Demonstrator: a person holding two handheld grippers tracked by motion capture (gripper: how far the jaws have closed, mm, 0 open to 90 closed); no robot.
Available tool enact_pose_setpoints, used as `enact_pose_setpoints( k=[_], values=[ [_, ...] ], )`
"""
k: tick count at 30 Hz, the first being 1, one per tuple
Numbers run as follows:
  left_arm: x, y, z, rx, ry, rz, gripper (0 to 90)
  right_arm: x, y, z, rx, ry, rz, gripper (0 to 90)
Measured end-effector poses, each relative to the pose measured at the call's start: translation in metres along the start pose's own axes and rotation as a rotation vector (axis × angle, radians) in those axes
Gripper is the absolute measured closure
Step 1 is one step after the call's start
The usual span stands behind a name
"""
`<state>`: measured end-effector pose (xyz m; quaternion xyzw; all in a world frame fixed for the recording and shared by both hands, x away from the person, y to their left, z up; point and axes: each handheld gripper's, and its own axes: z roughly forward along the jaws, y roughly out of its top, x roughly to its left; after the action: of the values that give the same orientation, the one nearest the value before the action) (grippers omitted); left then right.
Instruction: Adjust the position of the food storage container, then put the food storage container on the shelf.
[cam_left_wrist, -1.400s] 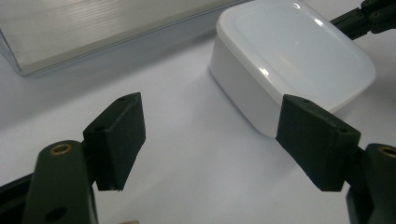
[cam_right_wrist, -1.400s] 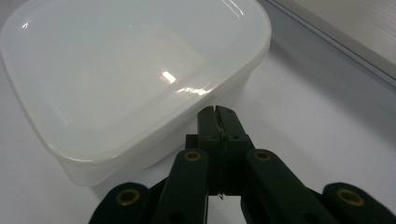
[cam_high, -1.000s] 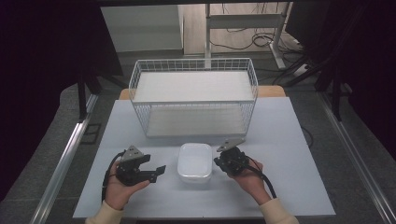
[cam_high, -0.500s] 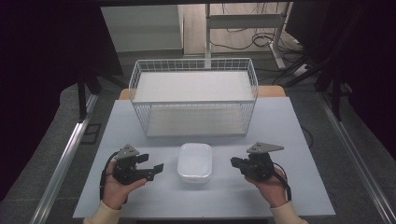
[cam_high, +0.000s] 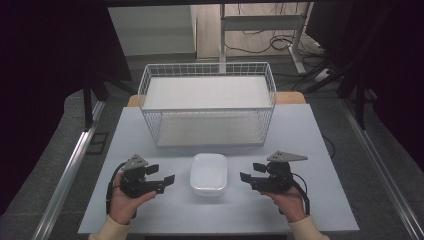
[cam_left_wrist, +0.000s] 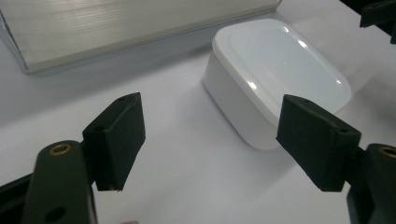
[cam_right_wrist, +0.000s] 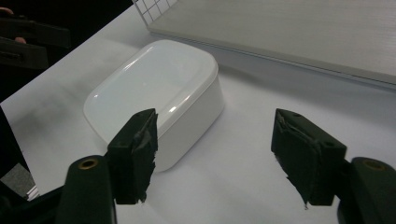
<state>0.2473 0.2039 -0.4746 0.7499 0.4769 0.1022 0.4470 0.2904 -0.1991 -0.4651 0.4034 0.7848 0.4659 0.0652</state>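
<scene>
A white lidded box (cam_high: 208, 173) sits closed on the white bench (cam_high: 150, 215), near its front edge and just in front of a white wire basket (cam_high: 207, 102). The left tool (cam_high: 166, 182) lies to the box's left, held low over the bench in the left hand (cam_high: 125, 200), its jaws pointing toward the box, spread wide and empty. The right tool (cam_high: 246, 178) mirrors it at the box's right, gripped from below by the right hand (cam_high: 287, 200), its jaws also wide apart, holding nothing. Both tools are apart from the box.
</scene>
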Motion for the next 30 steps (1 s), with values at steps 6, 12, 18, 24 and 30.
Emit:
enact_pose_setpoints(
  k=[6, 12, 18, 24, 30],
  values=[
    [0.001, 0.005, 0.001, 0.004, -0.031, -0.049, 23.3, 0.004, 0.002, 0.003, 0.009, -0.002, 0.013, 29.5],
    [-0.002, 0.015, 0.001, 0.005, -0.044, -0.077, 23.3, 0.012, 0.012, 0.007, 0.012, 0.017, 0.024, 31.7],
    [-0.010, 0.030, 0.009, 0.019, -0.065, -0.071, 23.2, 0.015, 0.021, 0.012, 0.001, 0.024, 0.045, 32.6],
    [-0.009, 0.040, 0.023, 0.043, -0.082, -0.106, 23.3, 0.014, 0.027, 0.022, -0.001, 0.036, 0.078, 33.1],
    [-0.005, 0.039, 0.036, 0.058, -0.127, -0.142, 23.3, 0.013, 0.024, 0.033, 0.016, 0.051, 0.102, 33.5]
  ],
)
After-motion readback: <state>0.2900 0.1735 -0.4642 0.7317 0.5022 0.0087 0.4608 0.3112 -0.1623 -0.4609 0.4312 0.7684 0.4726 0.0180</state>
